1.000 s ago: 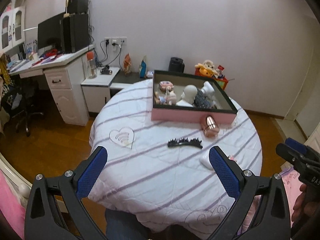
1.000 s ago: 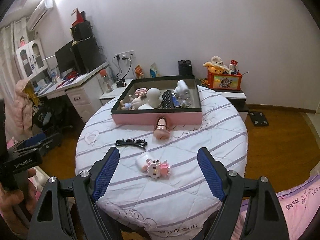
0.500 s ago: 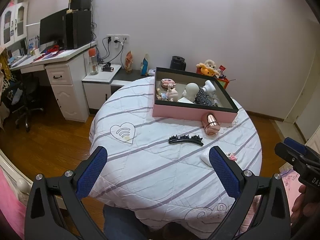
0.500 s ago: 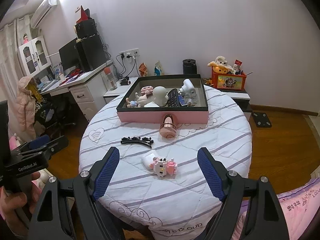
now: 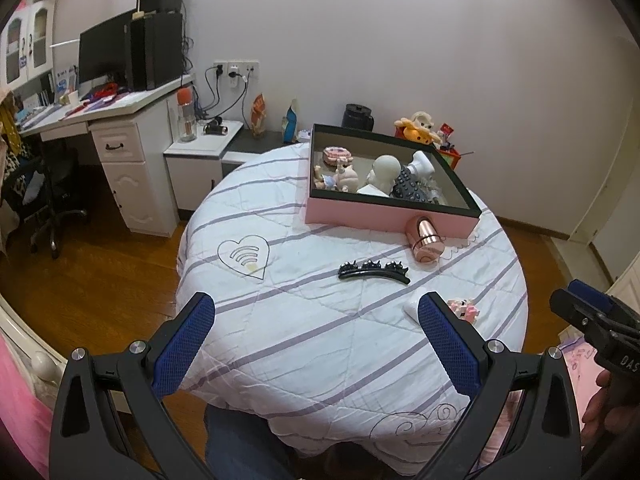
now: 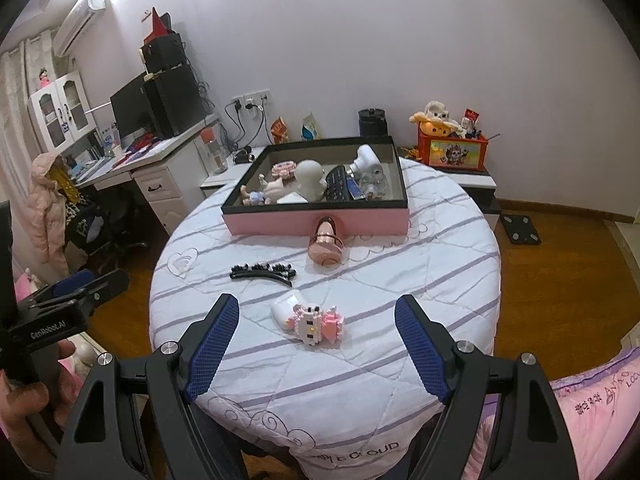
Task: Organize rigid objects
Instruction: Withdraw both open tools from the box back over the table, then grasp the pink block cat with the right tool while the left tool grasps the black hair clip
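Both the left gripper (image 5: 316,316) and the right gripper (image 6: 318,318) hover with fingers spread wide, holding nothing, above the round striped-cloth worktop (image 6: 440,248), where a pink block-built toy (image 6: 316,322) lies touching a white earbud case (image 6: 282,312), near a black toothed hair clip (image 6: 262,271).

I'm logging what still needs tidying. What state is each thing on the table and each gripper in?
pink box: open, holding figurines.
rose-gold cylinder: lying against the box front.
black hair clip: flat on cloth.
white case: touching pink block figure.
left gripper: open, empty.
right gripper: open, empty.
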